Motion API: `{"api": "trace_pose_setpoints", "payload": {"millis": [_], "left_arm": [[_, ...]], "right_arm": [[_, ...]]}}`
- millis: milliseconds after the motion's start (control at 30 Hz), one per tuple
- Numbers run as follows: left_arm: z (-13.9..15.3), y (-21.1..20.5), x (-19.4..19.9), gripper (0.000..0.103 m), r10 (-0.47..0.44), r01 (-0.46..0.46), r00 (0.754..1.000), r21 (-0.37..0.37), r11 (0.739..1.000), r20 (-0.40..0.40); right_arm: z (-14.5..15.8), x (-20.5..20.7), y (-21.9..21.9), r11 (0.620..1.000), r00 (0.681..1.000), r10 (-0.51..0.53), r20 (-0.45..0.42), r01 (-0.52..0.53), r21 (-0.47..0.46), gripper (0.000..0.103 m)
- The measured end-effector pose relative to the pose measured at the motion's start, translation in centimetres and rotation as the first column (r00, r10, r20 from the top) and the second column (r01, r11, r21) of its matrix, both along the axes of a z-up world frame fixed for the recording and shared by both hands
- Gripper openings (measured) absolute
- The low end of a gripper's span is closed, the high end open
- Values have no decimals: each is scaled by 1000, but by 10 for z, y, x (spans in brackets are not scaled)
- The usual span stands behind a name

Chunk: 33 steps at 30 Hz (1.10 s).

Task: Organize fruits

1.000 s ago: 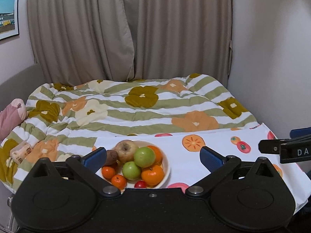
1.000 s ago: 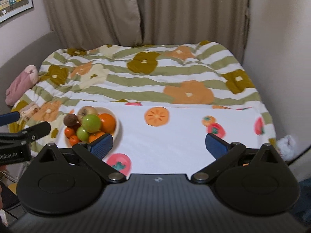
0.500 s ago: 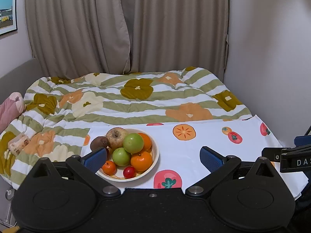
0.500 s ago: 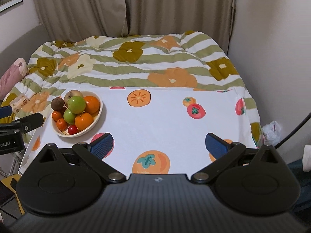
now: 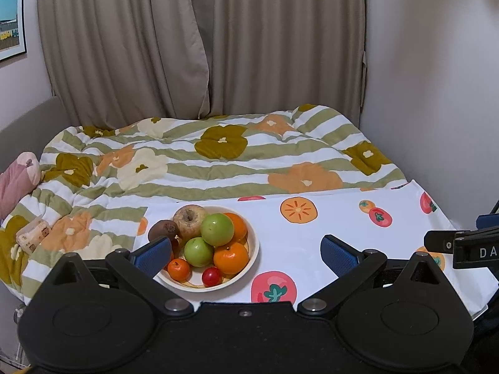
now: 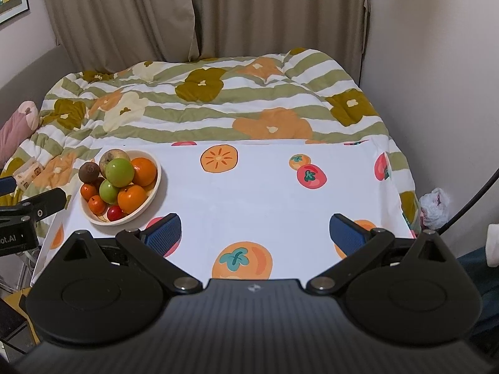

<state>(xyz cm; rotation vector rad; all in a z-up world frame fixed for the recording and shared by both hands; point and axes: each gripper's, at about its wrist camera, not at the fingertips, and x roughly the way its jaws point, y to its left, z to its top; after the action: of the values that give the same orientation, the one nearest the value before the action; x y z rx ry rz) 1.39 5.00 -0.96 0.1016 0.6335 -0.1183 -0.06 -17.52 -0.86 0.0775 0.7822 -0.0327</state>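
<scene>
One cream bowl (image 6: pixel 154 194) sits at the left end of the white fruit-print cloth (image 6: pixel 249 199), and it holds every fruit in sight: one brown kiwi (image 6: pixel 88 172) on the far-left rim, one russet apple (image 6: pixel 113 157) behind it, two green apples (image 6: pixel 119 172), two big oranges (image 6: pixel 143 171), two small mandarins (image 6: pixel 96 203) and one red cherry tomato (image 6: pixel 114 213) at the near edge. Left of the bowl, on the striped flowered quilt (image 6: pixel 218 106), lie one pink cushion (image 6: pixel 15 126) and one small packet (image 6: pixel 29 170). The left gripper (image 5: pixel 246 251) is spread wide and holds nothing; its left blue pad (image 5: pixel 154 255) overlaps the bowl's near-left rim in its own view. The right gripper (image 6: pixel 255 233), also wide and empty, hangs over the bare middle of the cloth, well right of the bowl. Compared with half a second ago, the bowl appears slightly nearer in the left view, while the right view has changed little; a second ago both cameras sat lower, and the bowl was partly hidden behind the fingers
</scene>
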Motion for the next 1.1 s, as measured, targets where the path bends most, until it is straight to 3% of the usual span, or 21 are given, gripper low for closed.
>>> {"api": "trace_pose_setpoints", "payload": {"millis": [1100], "left_arm": [[3, 1, 1, 103, -5, 5, 1000, 19, 1000, 8]], "right_arm": [[-3, 1, -3, 1000, 1000, -23, -3, 23, -1, 103]]}}
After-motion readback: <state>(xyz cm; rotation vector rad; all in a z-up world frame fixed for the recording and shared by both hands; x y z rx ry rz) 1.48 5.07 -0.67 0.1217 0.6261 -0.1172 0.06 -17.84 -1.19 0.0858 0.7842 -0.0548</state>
